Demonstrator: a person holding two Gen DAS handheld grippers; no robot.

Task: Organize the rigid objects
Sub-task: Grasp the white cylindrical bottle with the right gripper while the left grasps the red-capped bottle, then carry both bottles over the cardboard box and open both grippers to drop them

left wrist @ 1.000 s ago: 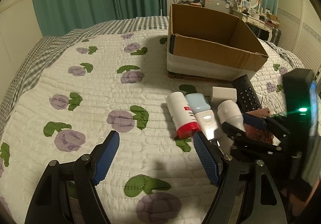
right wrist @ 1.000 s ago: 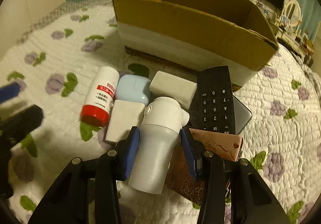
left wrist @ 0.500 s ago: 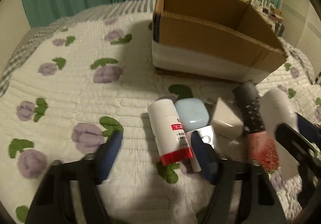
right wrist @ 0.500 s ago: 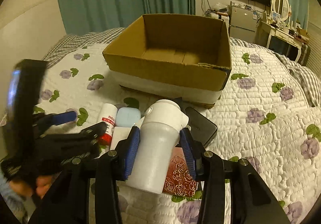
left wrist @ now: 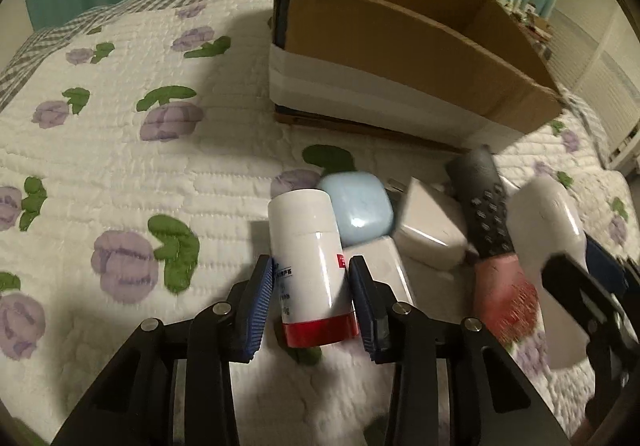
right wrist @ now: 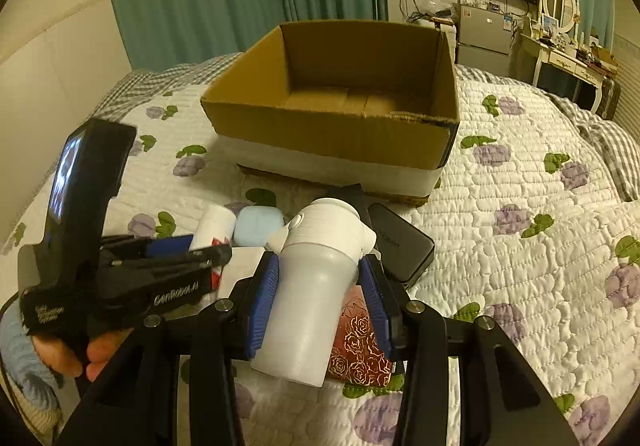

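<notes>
My left gripper (left wrist: 312, 296) is closed around a white bottle with a red cap (left wrist: 310, 262) lying on the bed; both blue pads touch its sides. My right gripper (right wrist: 322, 294) is shut on a white cup-shaped bottle (right wrist: 316, 286) and holds it above the bed; that bottle also shows in the left wrist view (left wrist: 550, 246). An open, empty cardboard box (right wrist: 340, 102) stands beyond on the quilt, also in the left wrist view (left wrist: 400, 38). The left gripper shows in the right wrist view (right wrist: 180, 258).
On the floral quilt (left wrist: 120, 166) lie a light blue case (left wrist: 360, 208), a white block (left wrist: 432, 222), a black remote (left wrist: 482, 206), a white flat box (left wrist: 386, 266), a red rose-patterned card (right wrist: 358, 346) and a black phone (right wrist: 400, 246). A desk and mirror (right wrist: 560, 26) stand far right.
My left gripper has moved forward to the red-capped bottle and closed on it. My right gripper has lifted the white cup-shaped bottle up off the pile.
</notes>
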